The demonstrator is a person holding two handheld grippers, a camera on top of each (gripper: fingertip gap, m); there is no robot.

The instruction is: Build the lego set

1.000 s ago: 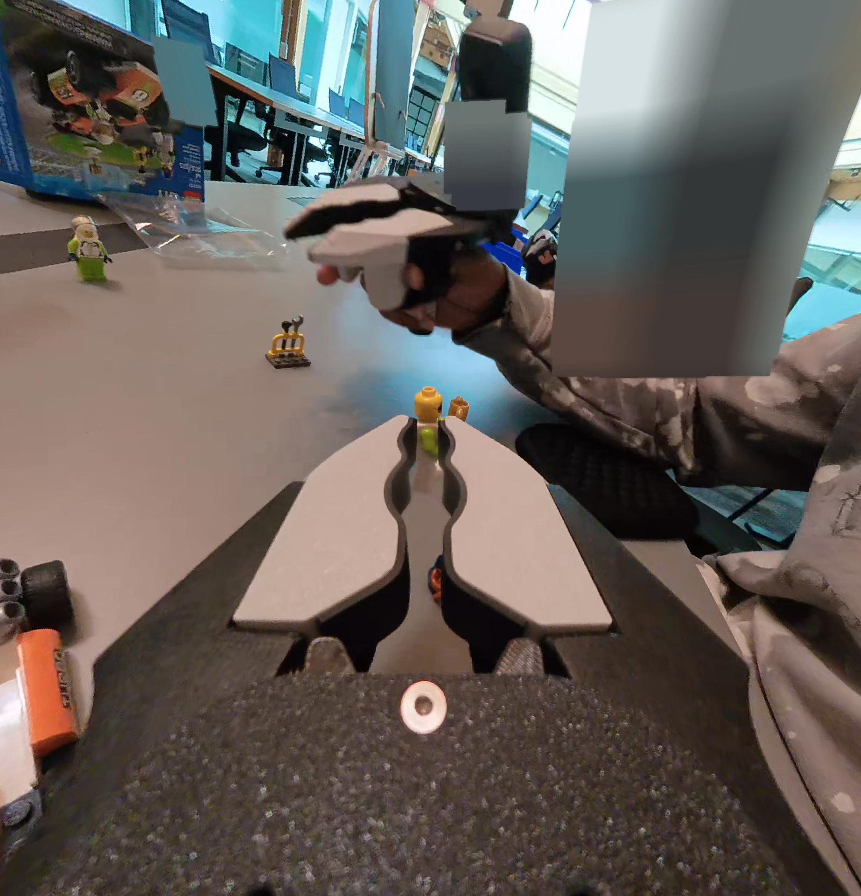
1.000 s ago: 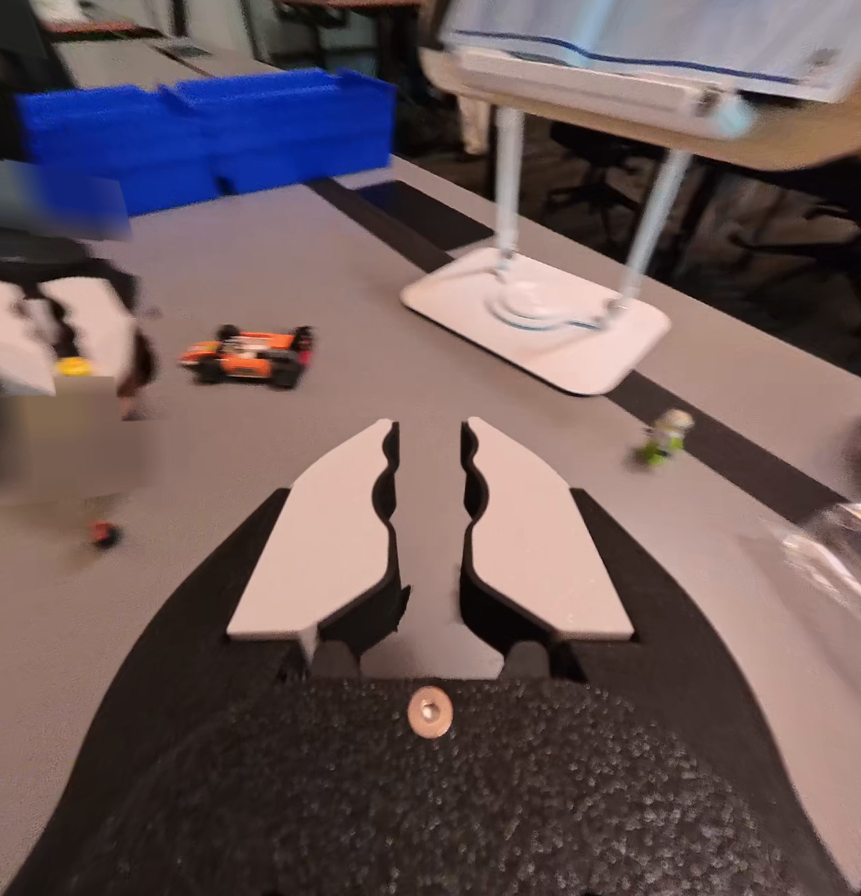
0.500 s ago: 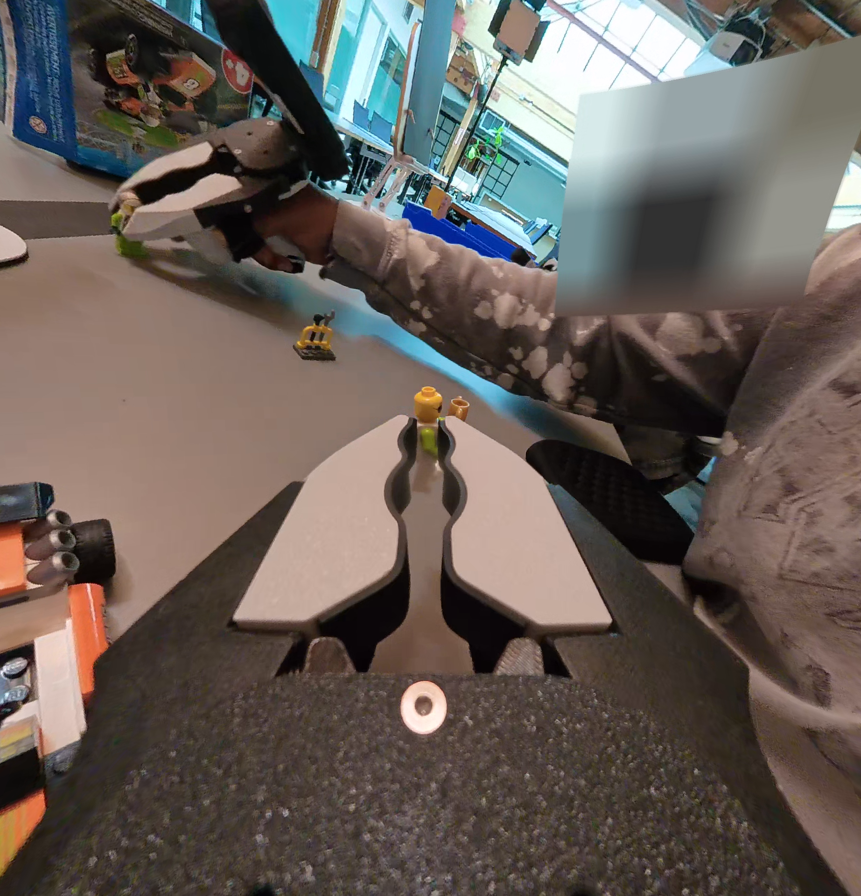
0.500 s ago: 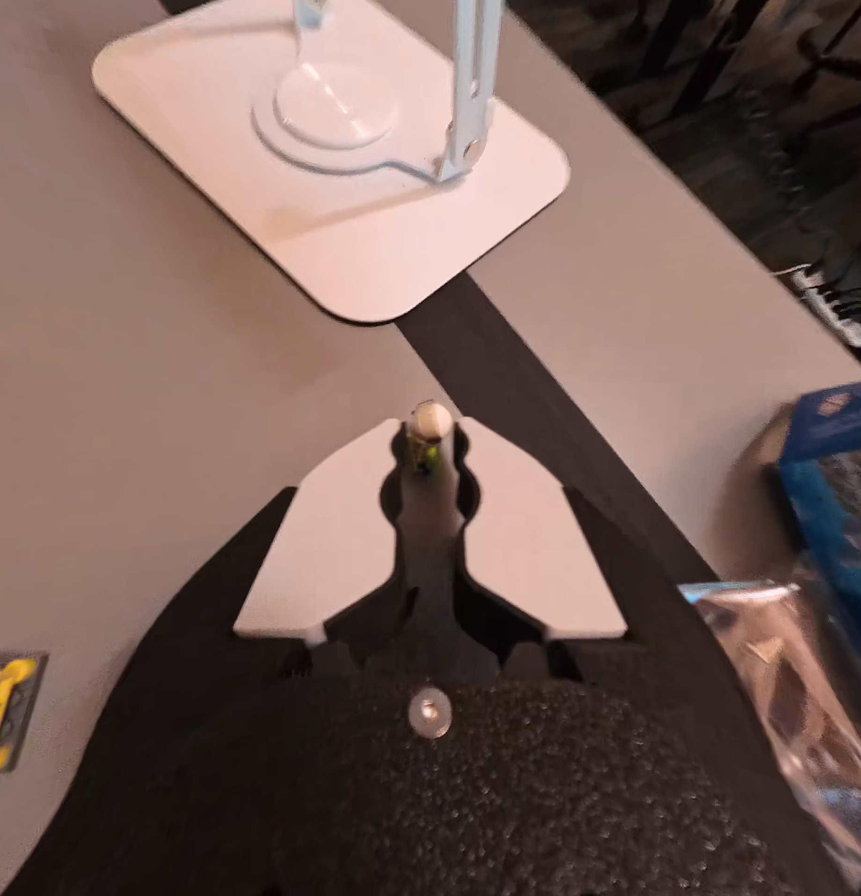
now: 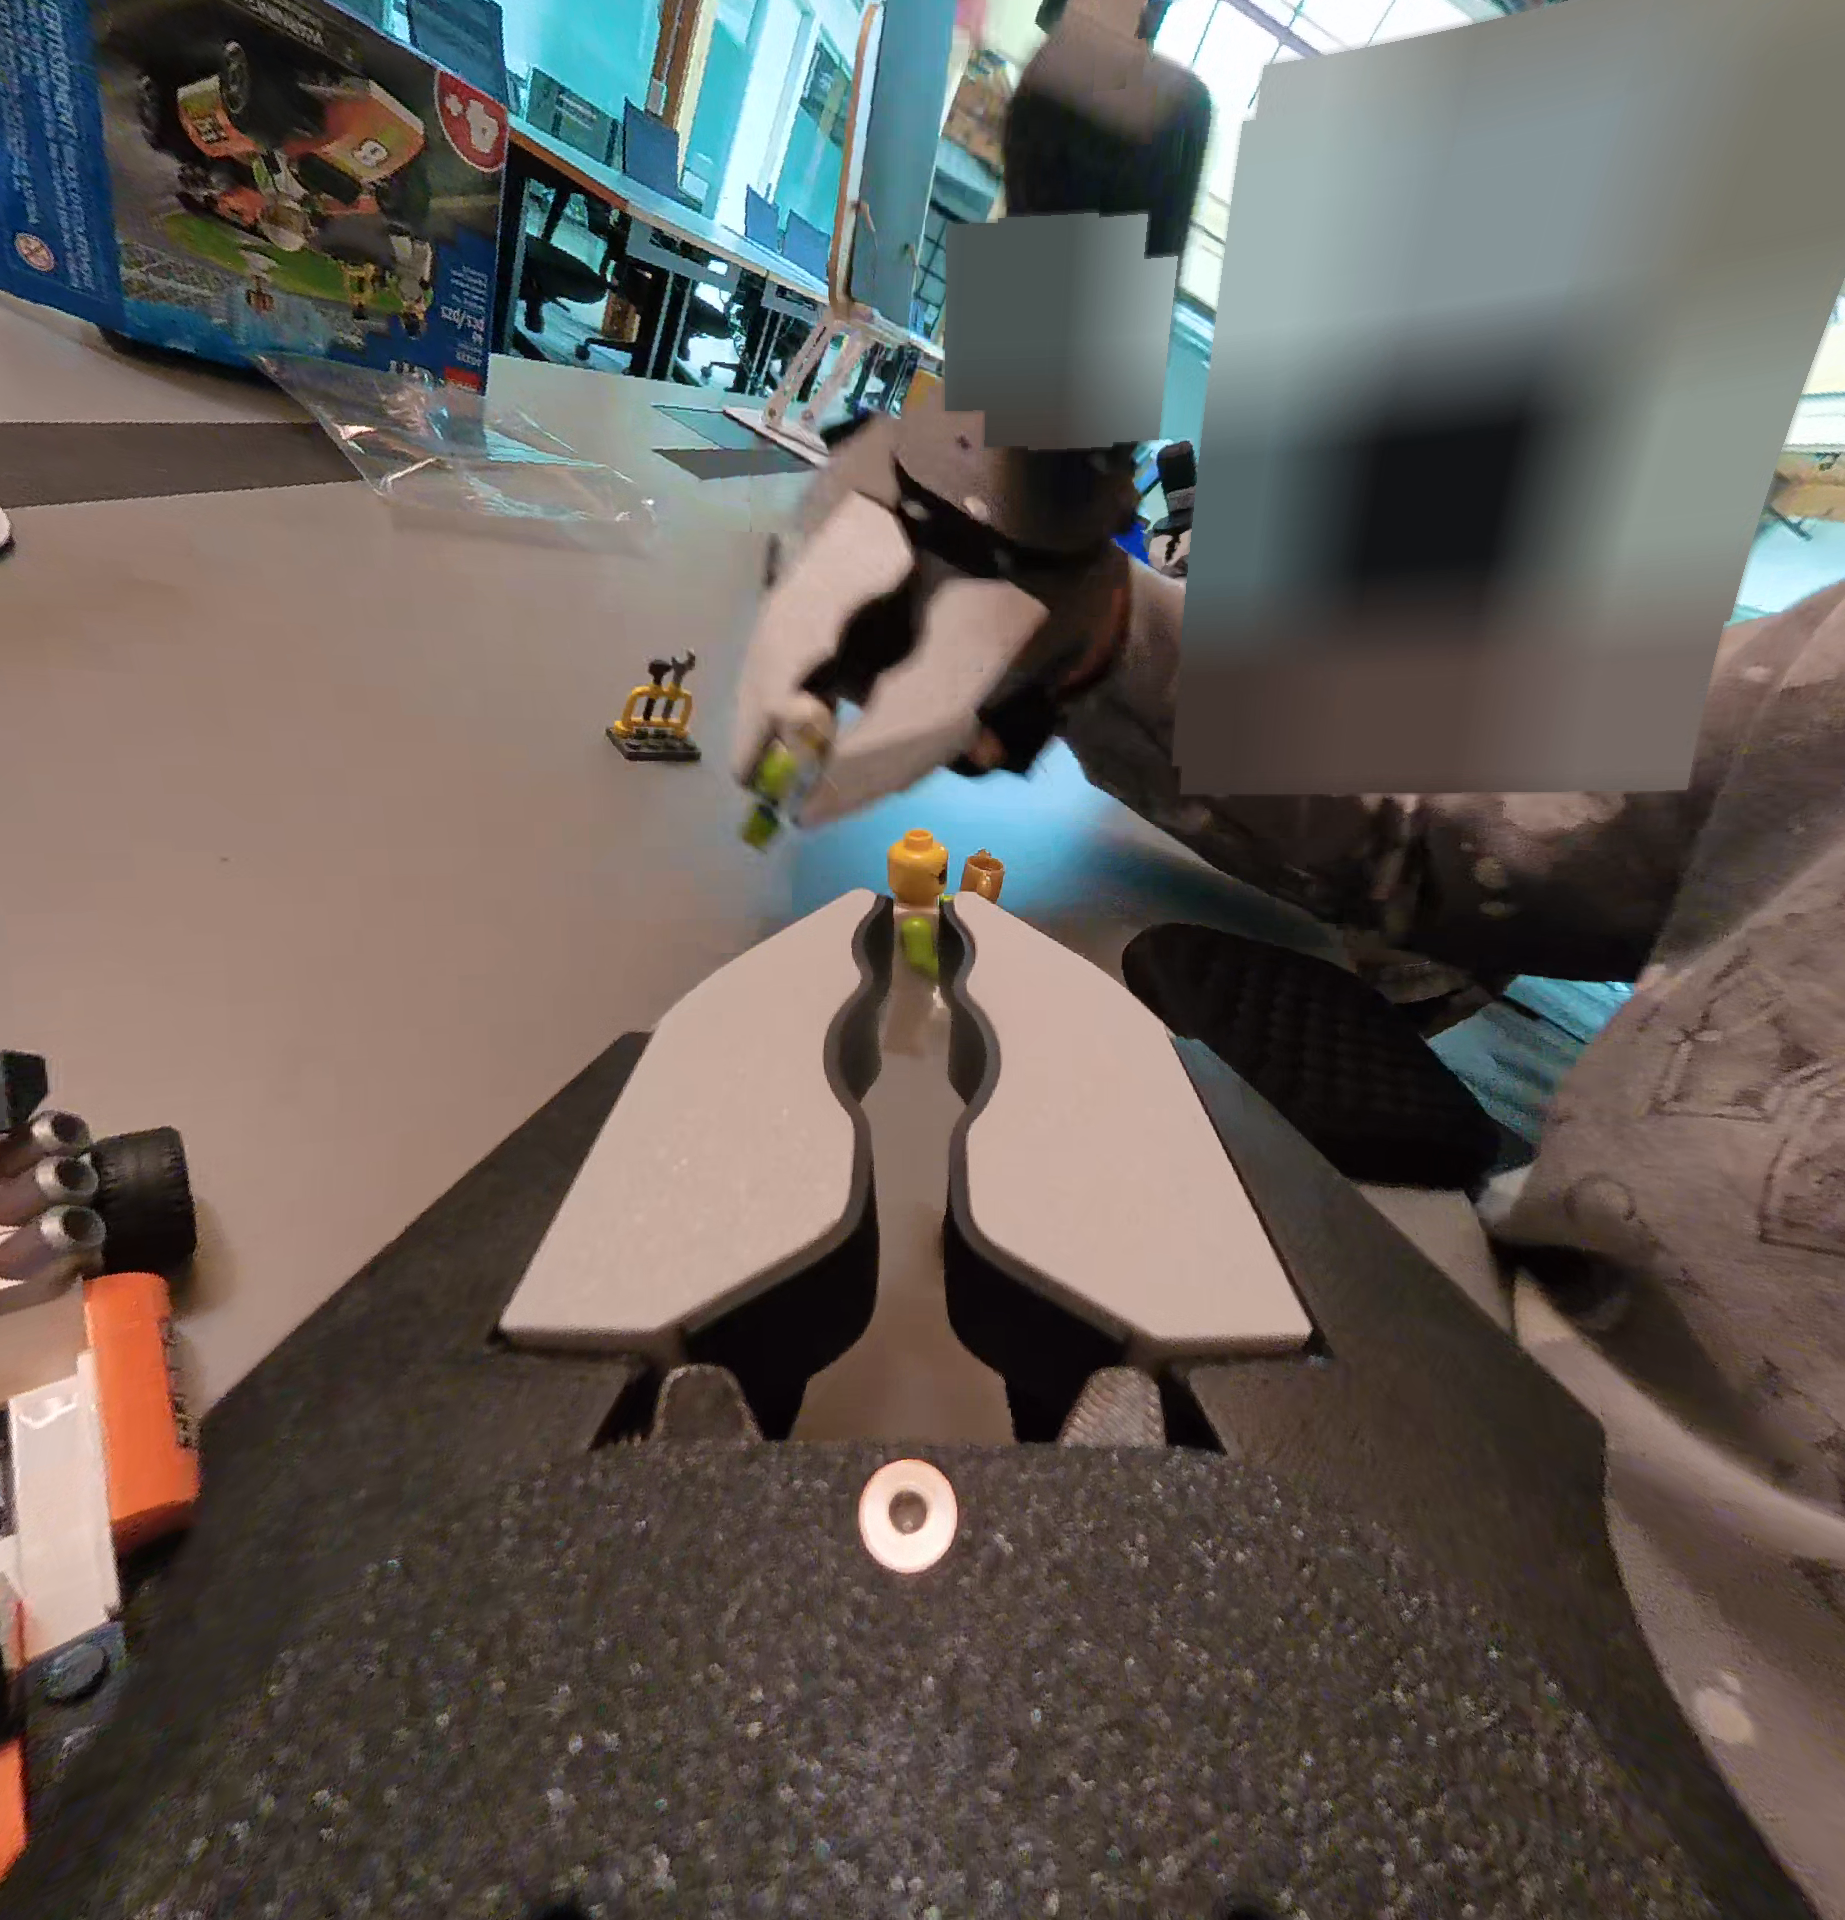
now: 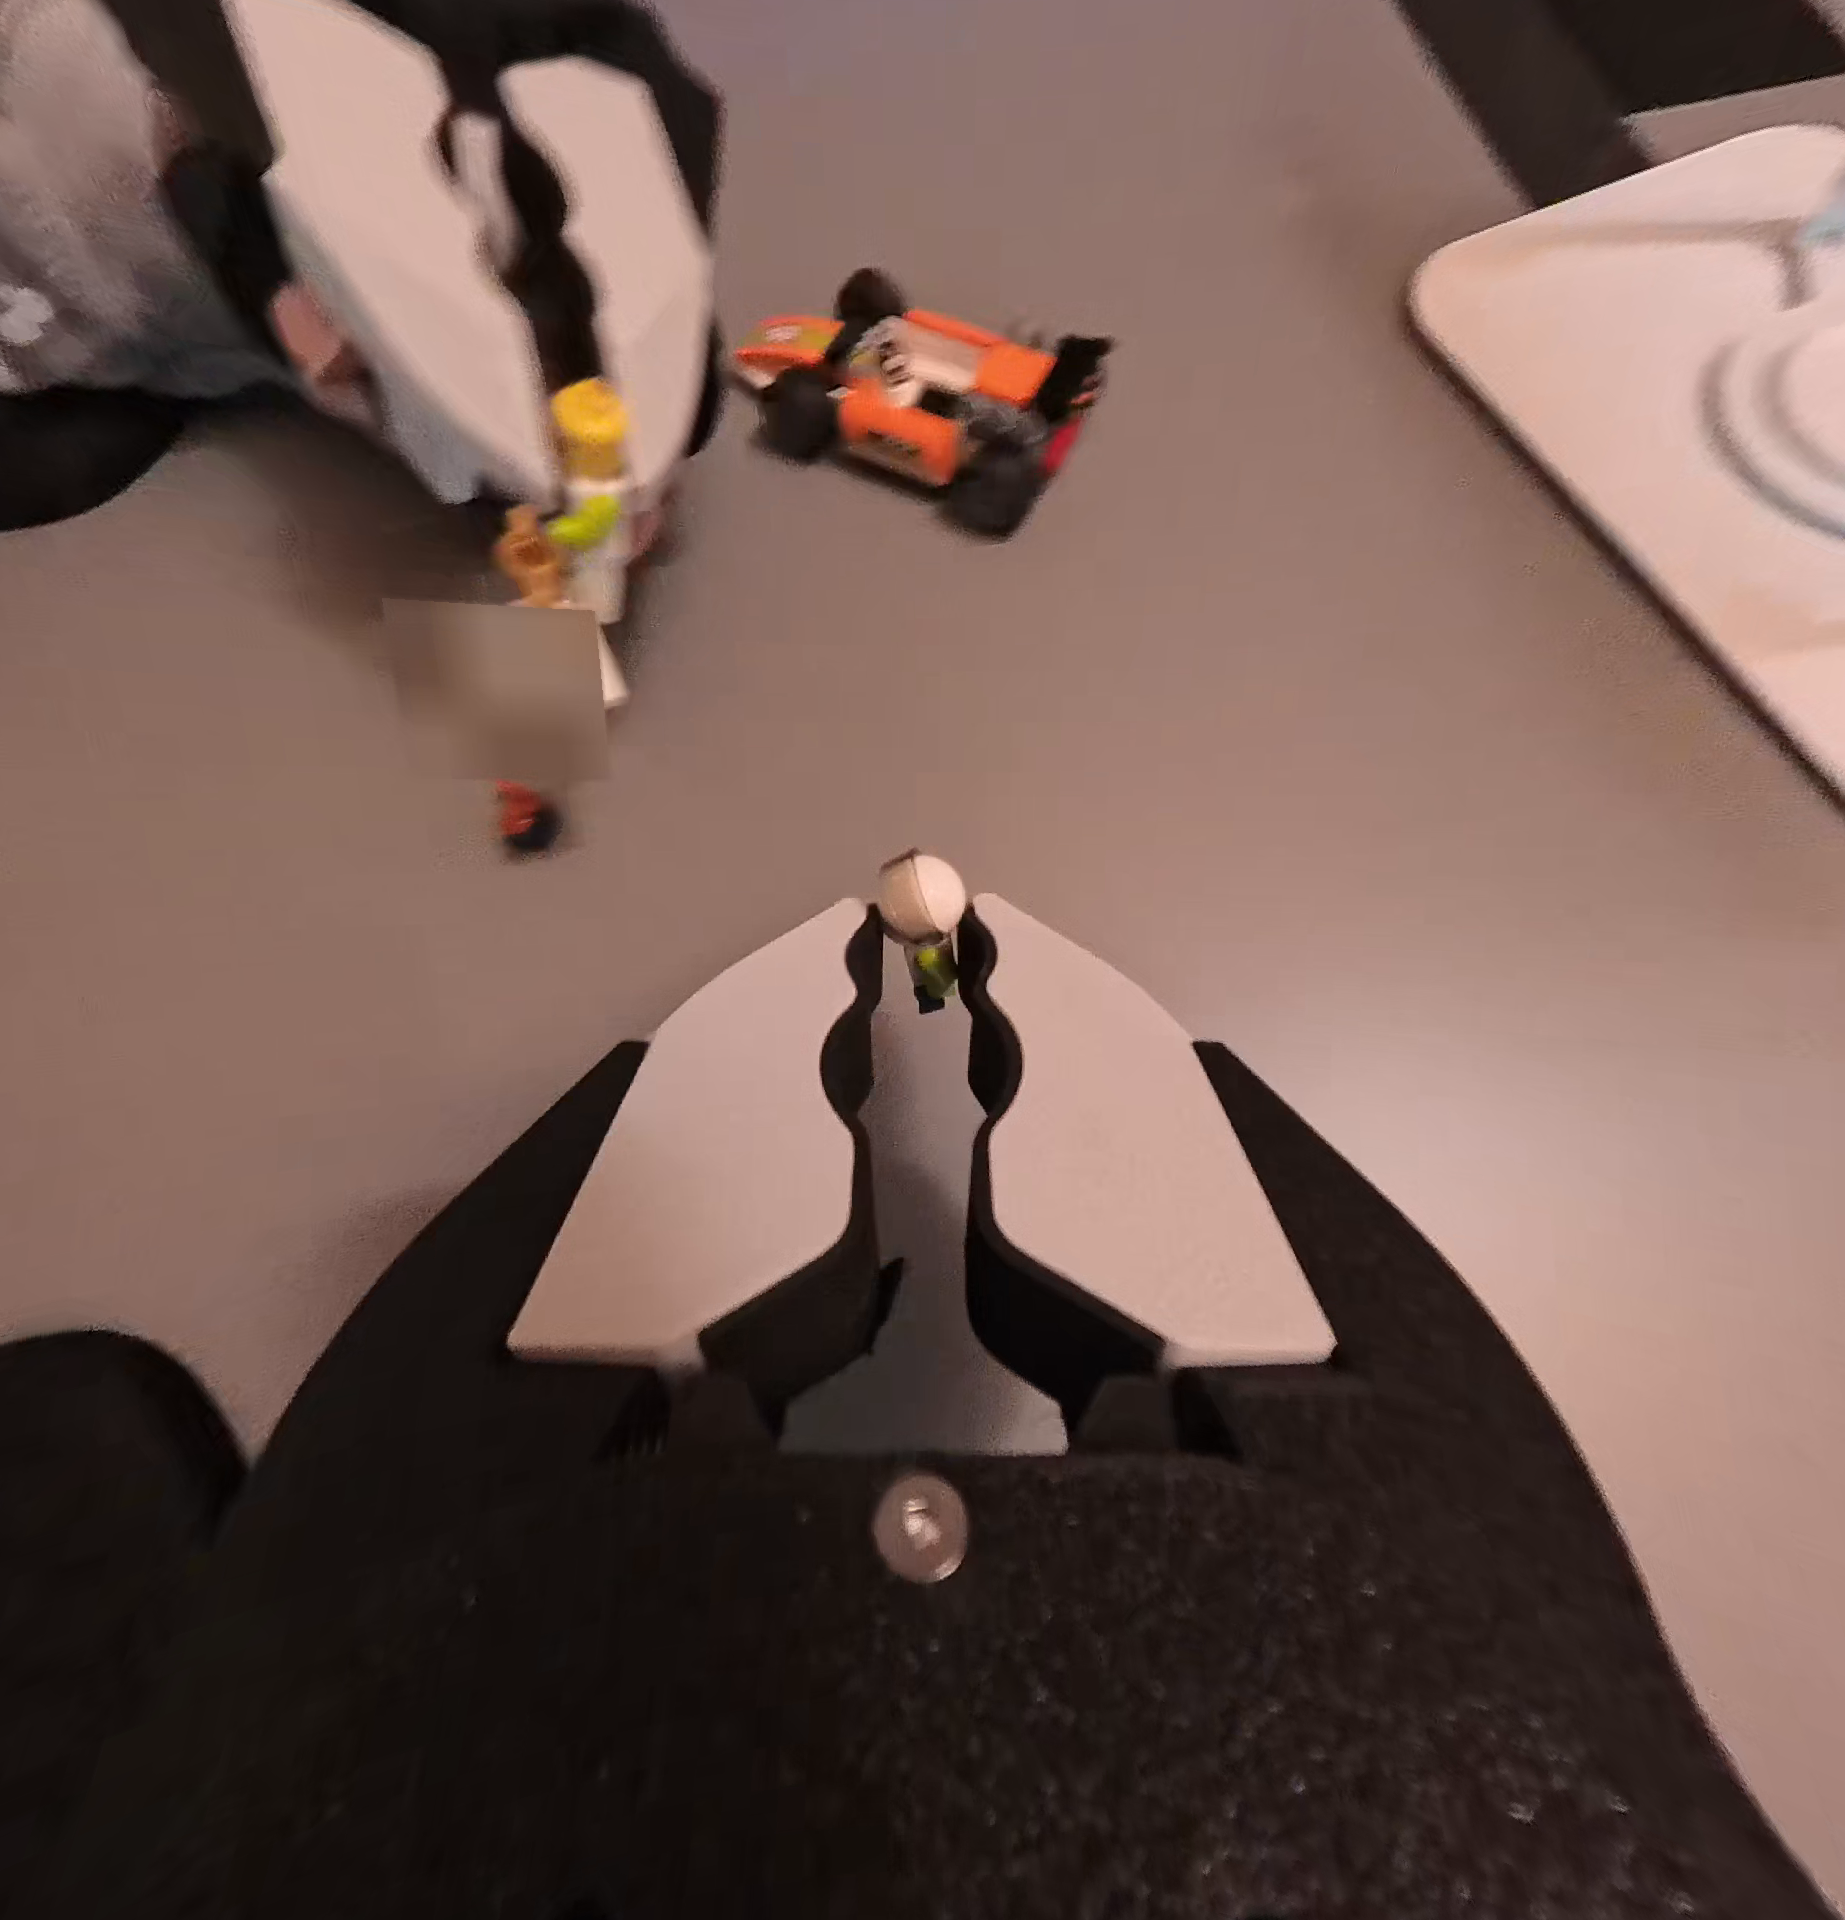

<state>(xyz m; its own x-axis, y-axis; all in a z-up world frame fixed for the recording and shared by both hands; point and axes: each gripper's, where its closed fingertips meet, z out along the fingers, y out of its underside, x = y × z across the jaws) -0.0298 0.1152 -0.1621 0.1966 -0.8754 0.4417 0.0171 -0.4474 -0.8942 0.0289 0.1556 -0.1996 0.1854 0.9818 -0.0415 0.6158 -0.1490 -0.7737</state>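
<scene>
My left gripper (image 5: pixel 910 920) is shut on a minifigure with a bare yellow head (image 5: pixel 916 862), white torso and green arms, holding a small tan cup (image 5: pixel 982 873); it also shows in the right wrist view (image 6: pixel 589 488). My right gripper (image 6: pixel 918 920) is shut on a second minifigure with a white helmet (image 6: pixel 920 899) and green arms, held above the grey table (image 6: pixel 1209 727). In the left wrist view the right gripper (image 5: pixel 793 790) hangs just left of and above my left gripper, the green figure (image 5: pixel 770 790) at its tips.
An orange race car (image 6: pixel 907 395) stands on the table; its rear shows at the left edge (image 5: pixel 56 1299). A yellow tool rack (image 5: pixel 656 717), a red-and-black piece (image 6: pixel 526 821), a white stand base (image 6: pixel 1676 436), the set's box (image 5: pixel 243 177) and a clear bag (image 5: pixel 482 457) lie around. The gap from one gripper's tips to the other's is roughly 9 centimetres.
My right gripper reached to the far table, closed on the helmeted minifigure and brought it back near my left gripper. My left gripper kept its hold on the bare-headed minifigure.
</scene>
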